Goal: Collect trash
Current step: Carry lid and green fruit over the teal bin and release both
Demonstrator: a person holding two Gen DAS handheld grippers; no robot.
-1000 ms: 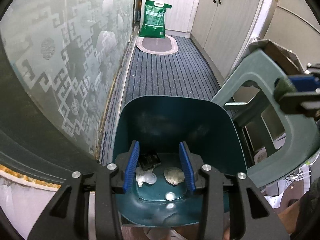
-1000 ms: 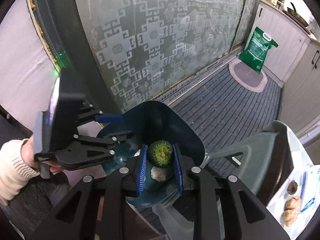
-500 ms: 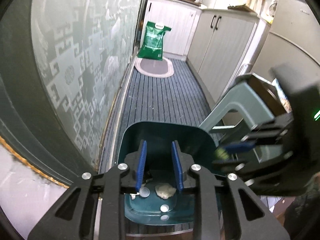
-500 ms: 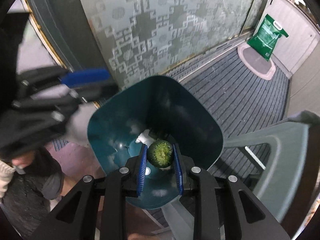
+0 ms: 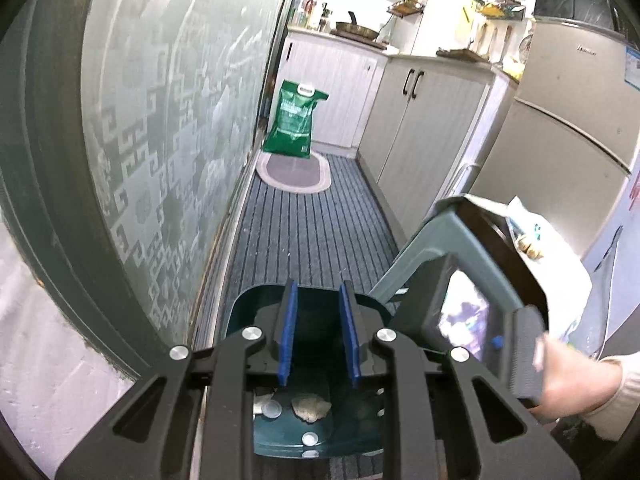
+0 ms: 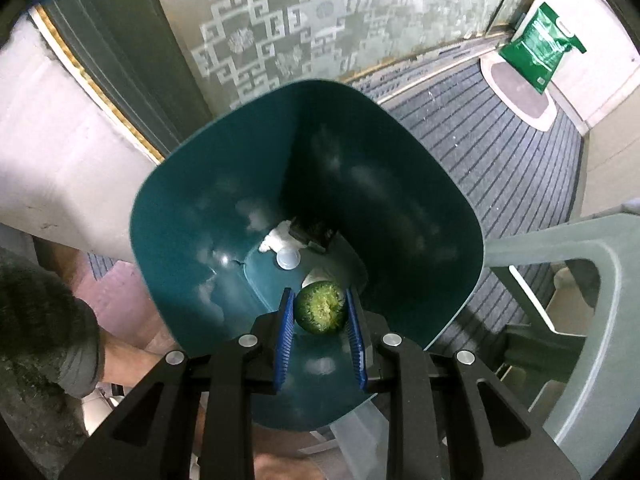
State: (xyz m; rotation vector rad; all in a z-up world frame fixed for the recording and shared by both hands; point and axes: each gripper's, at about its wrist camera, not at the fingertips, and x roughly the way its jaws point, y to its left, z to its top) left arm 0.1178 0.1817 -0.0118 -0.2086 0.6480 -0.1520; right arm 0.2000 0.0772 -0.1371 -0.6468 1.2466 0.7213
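Directly below the right tongs [image 6: 320,312] gapes the teal bin [image 6: 448,216], its mouth turned up toward them; their blue pads clamp a round green fruit piece [image 6: 320,307] by both sides, its cut face showing, and hold it inside the bin's rim, above the floor of the bin; beyond the fruit, deeper in, lie a white crumpled scrap [image 6: 276,240], a small clear cap [image 6: 288,259] and a dark wrapper [image 6: 312,232]; to the right of these tongs stands a grey-green plastic stool [image 6: 592,264]. The left tongs [image 5: 319,334] have just been closing and stand narrow with nothing between the pads; the same bin [image 5: 248,304] sits just ahead of and beneath them, a pale crumpled lump [image 5: 310,408] on its floor; to their right a hand [image 5: 576,376] grips the other tool; far ahead, a green bag [image 5: 294,120] leans by the cabinets.
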